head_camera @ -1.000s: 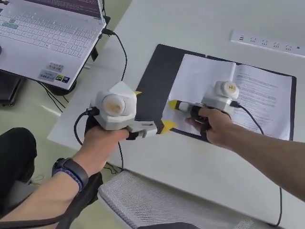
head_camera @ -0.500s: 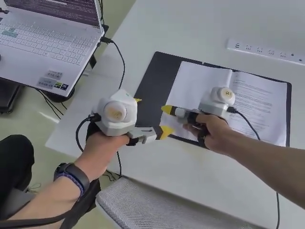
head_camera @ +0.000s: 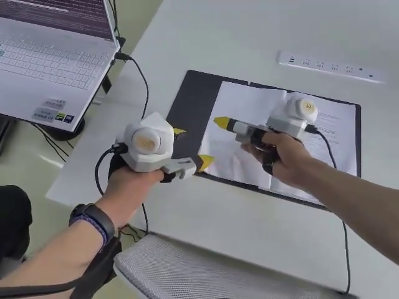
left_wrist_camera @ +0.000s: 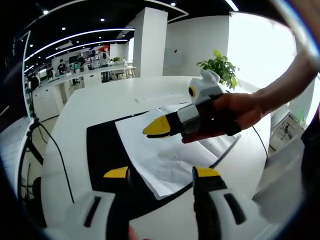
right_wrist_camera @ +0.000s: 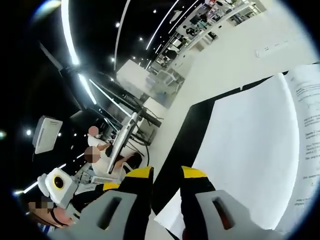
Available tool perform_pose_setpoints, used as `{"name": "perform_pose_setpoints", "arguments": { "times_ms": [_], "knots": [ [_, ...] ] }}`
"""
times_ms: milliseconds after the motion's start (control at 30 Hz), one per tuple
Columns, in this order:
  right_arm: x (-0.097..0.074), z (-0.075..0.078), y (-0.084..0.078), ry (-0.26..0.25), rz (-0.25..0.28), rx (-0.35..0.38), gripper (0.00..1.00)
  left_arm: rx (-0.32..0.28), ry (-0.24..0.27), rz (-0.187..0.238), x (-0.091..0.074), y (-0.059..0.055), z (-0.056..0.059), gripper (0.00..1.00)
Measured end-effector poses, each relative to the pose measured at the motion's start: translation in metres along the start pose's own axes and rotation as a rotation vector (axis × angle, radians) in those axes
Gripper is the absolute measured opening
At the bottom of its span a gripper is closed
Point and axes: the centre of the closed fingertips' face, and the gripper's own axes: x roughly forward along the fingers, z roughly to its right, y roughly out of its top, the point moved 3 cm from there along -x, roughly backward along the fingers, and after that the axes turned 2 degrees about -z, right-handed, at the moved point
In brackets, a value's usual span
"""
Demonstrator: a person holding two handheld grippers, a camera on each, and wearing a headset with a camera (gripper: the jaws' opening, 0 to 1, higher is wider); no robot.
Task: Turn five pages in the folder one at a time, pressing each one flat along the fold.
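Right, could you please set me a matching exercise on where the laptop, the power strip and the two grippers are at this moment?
Things:
1. laptop
2. power strip
3. left gripper
4. right gripper

Places:
A. over the white page of the open folder
B. on the table, beyond the folder's far edge
C. off to the left, lid open
D. at the folder's near left corner, jaws wide apart

Pairs: 1-C, 2-B, 3-D, 4-A.
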Motion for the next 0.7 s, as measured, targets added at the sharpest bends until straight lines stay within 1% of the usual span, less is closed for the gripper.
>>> {"name": "perform_pose_setpoints", "arguments": {
  "times_ms": [133,233,333,367,400,433,500,533,567,600,667,700],
  "knots": [
    [-0.016,0.009,0.013,-0.020,0.031,-0.006,0.18,0.019,-0.012,-0.016,0.013,-0.002,0.001,0.34],
    [-0.026,0.015,0.019,-0.032,0.043,-0.011,0.18,0.022,-0.026,-0.029,0.023,-0.004,0.004,0.29],
    [-0.033,0.019,0.023,-0.044,0.053,-0.017,0.17,0.028,-0.029,-0.046,0.033,-0.009,0.003,0.24],
    [-0.040,0.010,0.020,-0.047,0.057,-0.016,0.17,0.021,-0.035,-0.053,0.037,-0.012,0.003,0.23],
    [-0.042,0.010,0.020,-0.049,0.060,-0.015,0.17,0.021,-0.038,-0.057,0.040,-0.014,0.003,0.21],
    [-0.048,0.003,0.018,-0.053,0.064,-0.018,0.17,0.026,-0.037,-0.065,0.043,-0.017,0.003,0.20],
    [-0.054,-0.001,0.018,-0.057,0.069,-0.020,0.17,0.027,-0.039,-0.081,0.049,-0.023,0.001,0.17],
    [-0.055,-0.001,0.018,-0.058,0.070,-0.020,0.17,0.027,-0.040,-0.083,0.050,-0.024,0.001,0.16],
    [-0.060,0.011,0.023,-0.062,0.073,-0.018,0.17,0.026,-0.038,-0.093,0.052,-0.028,0.000,0.15],
    [-0.061,0.012,0.024,-0.065,0.075,-0.018,0.17,0.026,-0.037,-0.100,0.054,-0.031,-0.001,0.14],
    [-0.067,0.009,0.023,-0.070,0.081,-0.016,0.17,0.028,-0.046,-0.116,0.058,-0.037,-0.001,0.12],
    [-0.069,0.007,0.023,-0.072,0.084,-0.016,0.17,0.037,-0.045,-0.134,0.060,-0.042,-0.002,0.11]
  ]
}}
